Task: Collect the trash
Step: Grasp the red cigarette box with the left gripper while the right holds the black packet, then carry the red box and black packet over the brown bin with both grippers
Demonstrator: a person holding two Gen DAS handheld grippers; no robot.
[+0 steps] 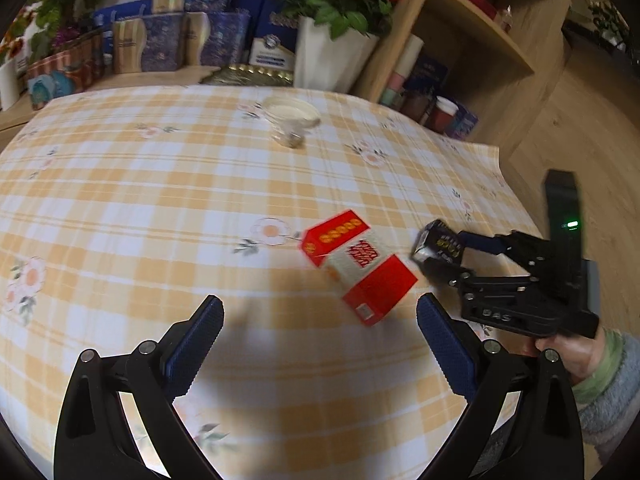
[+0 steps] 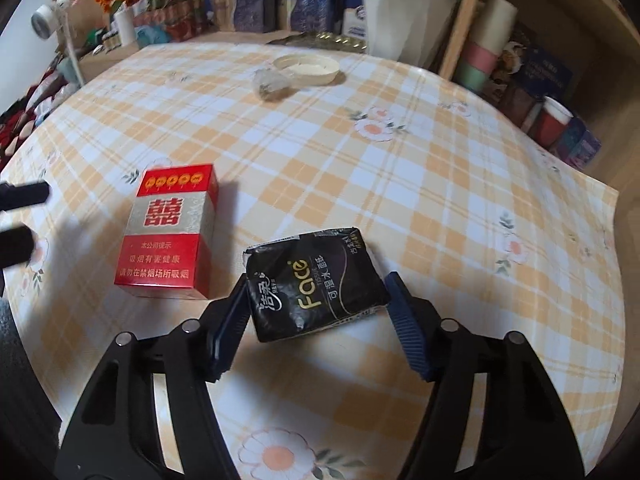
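A red and silver cigarette box (image 1: pixel 357 267) lies on the checked tablecloth; it also shows in the right wrist view (image 2: pixel 170 232). A black tissue pack (image 2: pixel 314 283) sits between the fingers of my right gripper (image 2: pixel 316 294), which closes on it; the pack also shows in the left wrist view (image 1: pixel 438 245) at that gripper's tips (image 1: pixel 434 254). My left gripper (image 1: pixel 320 312) is open and empty, hovering just in front of the box. A crumpled clear wrapper (image 2: pixel 271 84) lies by a cream dish (image 2: pixel 306 69) at the far side.
The table (image 1: pixel 120 200) has its right edge close to the right gripper. A white flower pot (image 1: pixel 332 56), blue boxes (image 1: pixel 160 40) and a wooden shelf (image 1: pixel 480 40) with cups stand behind the table.
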